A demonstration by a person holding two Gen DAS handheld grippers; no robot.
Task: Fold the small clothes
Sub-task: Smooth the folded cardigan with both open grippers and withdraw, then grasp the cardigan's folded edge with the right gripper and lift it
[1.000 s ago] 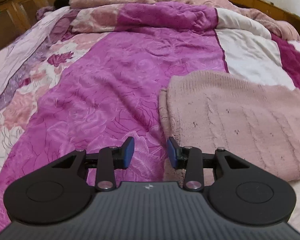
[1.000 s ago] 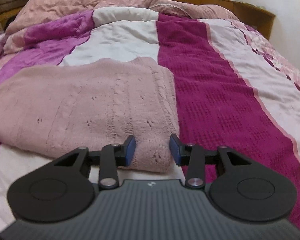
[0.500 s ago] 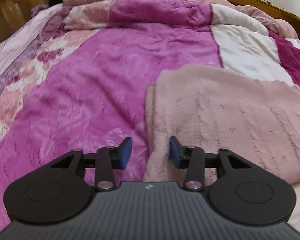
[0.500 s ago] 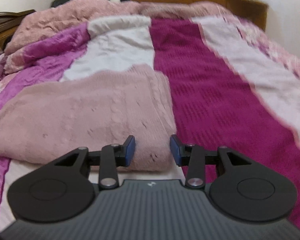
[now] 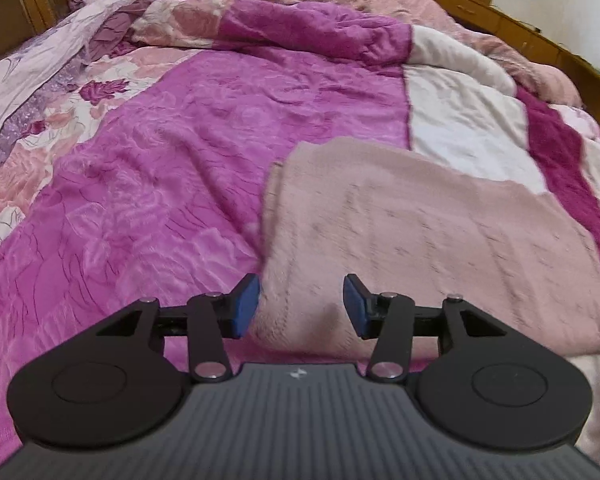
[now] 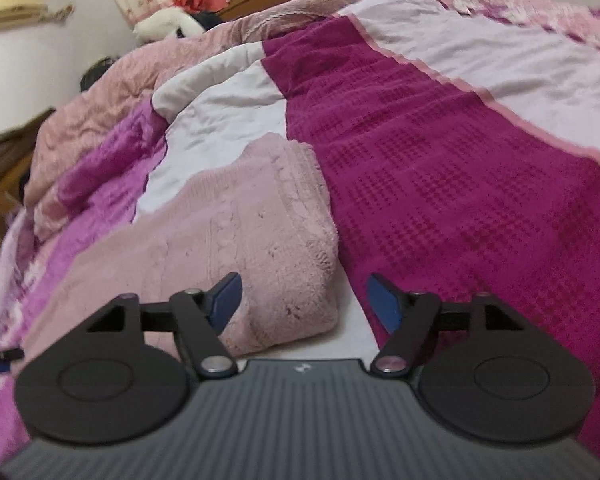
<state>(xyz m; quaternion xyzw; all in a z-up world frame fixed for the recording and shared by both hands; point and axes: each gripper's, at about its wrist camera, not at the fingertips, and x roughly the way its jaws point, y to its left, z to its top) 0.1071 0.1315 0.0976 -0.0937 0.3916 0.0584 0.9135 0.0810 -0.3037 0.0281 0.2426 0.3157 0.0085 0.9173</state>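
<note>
Pink knit sweater (image 5: pixel 428 240) lies flat, folded, on quilt (image 5: pixel 180 184), long axis running left-right at centre-right. Left gripper (image 5: pixel 300 306) apart over its near-left corner; right gripper (image 6: pixel 304 302) just opened wider at its near-right corner, gripping nothing.

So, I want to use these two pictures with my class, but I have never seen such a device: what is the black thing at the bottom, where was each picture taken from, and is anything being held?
Each picture comes from a camera on a hand-held gripper, looking forward along its two blue-padded fingers. A person holds one in each hand; no robot arm is involved. The left gripper hangs over the near left corner of a folded pink knitted sweater; the right gripper faces its near right corner. The sweater lies on a bed with a magenta and white quilt. Both grippers' jaws have just been opening, and neither is holding anything.
</note>
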